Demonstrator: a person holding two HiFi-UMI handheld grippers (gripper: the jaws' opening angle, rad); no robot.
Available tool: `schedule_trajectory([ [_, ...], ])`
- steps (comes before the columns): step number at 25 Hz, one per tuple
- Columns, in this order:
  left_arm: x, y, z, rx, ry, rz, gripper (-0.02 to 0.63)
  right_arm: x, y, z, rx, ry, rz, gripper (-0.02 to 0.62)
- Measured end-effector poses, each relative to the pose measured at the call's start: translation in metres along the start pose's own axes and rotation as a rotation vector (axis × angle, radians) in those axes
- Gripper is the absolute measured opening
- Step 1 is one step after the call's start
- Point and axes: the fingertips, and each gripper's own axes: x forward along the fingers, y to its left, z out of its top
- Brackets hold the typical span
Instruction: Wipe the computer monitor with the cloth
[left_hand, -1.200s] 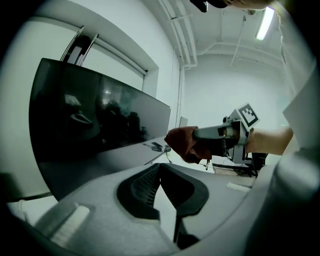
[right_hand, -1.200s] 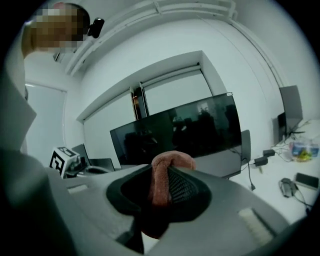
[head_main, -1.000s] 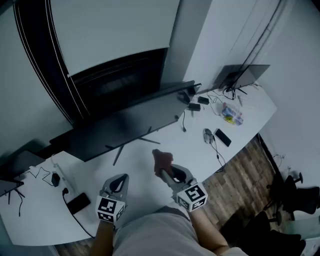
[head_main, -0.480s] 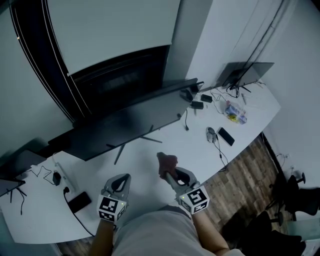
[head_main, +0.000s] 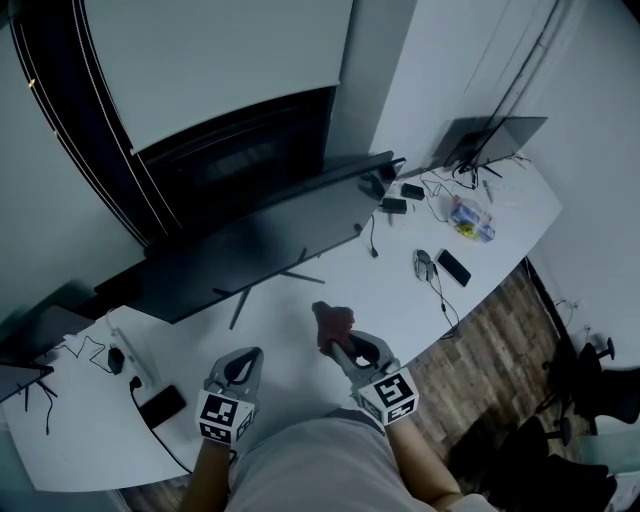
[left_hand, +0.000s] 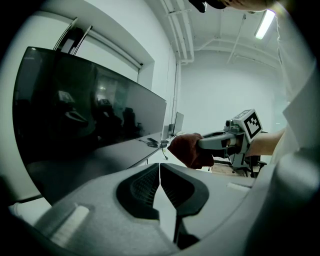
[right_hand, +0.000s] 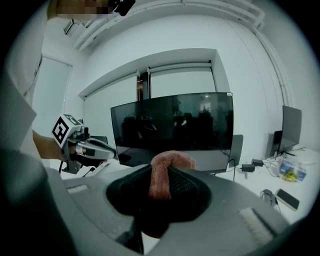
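Note:
A wide dark computer monitor (head_main: 250, 240) stands on thin metal legs on the white desk (head_main: 330, 290); its screen (right_hand: 175, 122) is off and faces me. My right gripper (head_main: 335, 342) is shut on a reddish-brown cloth (head_main: 332, 322), held above the desk in front of the monitor and apart from it. The cloth (right_hand: 162, 175) is pinched between the jaws, and the cloth (left_hand: 192, 150) also shows from the side. My left gripper (head_main: 238, 368) is shut with nothing in it, low at the desk's near edge, left of the cloth.
A power strip and cables (head_main: 125, 365) and a black phone (head_main: 160, 405) lie at the desk's left. At the right are a phone (head_main: 453, 267), a mouse (head_main: 422, 262), adapters (head_main: 392, 205), a plastic bag (head_main: 468, 220) and a second screen (head_main: 490, 140). Office chairs (head_main: 590, 370) stand on the wooden floor.
My right gripper with the cloth has drifted slightly down and to the right, toward me. The view has shifted a little; the left gripper stays where it was.

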Motion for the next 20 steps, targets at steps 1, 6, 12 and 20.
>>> schedule_trajectory([
  [1, -0.0006, 0.0006, 0.0, -0.001, 0.001, 0.003, 0.011, 0.0006, 0.0005, 0.0008, 0.005, -0.007, 0.003, 0.097],
  [6, -0.0031, 0.0041, -0.0003, -0.004, 0.002, 0.009, 0.011, 0.0037, 0.0034, 0.0022, 0.008, -0.024, 0.016, 0.097],
  [12, -0.0067, 0.0056, 0.0, 0.0, -0.008, 0.023, 0.011, 0.0043, 0.003, 0.0018, 0.027, -0.027, 0.019, 0.097],
  [20, -0.0089, 0.0054, -0.0018, -0.002, -0.006, 0.032, 0.011, 0.0032, 0.0005, -0.005, 0.045, -0.016, 0.009, 0.097],
])
